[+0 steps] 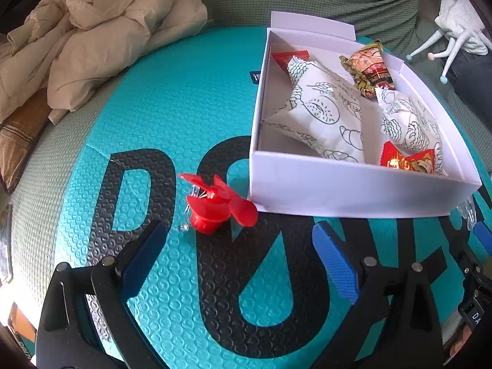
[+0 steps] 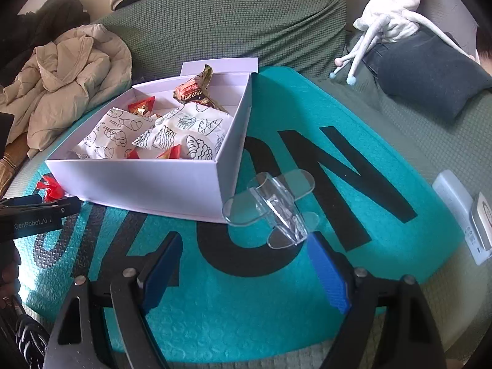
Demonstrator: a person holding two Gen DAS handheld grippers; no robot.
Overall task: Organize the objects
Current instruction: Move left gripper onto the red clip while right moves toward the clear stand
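Note:
A white open box [image 1: 338, 184] sits on a teal mat [image 1: 184, 107] and holds several snack packets [image 1: 323, 117]. A red toy plane [image 1: 215, 206] lies on the mat by the box's near left corner, just ahead of my left gripper [image 1: 240, 240], which is open and empty. In the right wrist view the box [image 2: 138, 184] is at left. A clear plastic toy plane [image 2: 273, 209] lies by its near right corner, just ahead of my right gripper [image 2: 246, 249], also open and empty. The red plane [image 2: 49, 187] peeks out at far left, beside the left gripper's fingers [image 2: 40, 207].
The mat lies on a green sofa [image 2: 230, 30]. A beige jacket [image 1: 92, 37] is bunched at the back left. A white plush toy [image 2: 390, 15] and dark cushion [image 2: 430, 73] sit at the back right. A white power strip [image 2: 461, 212] lies right of the mat.

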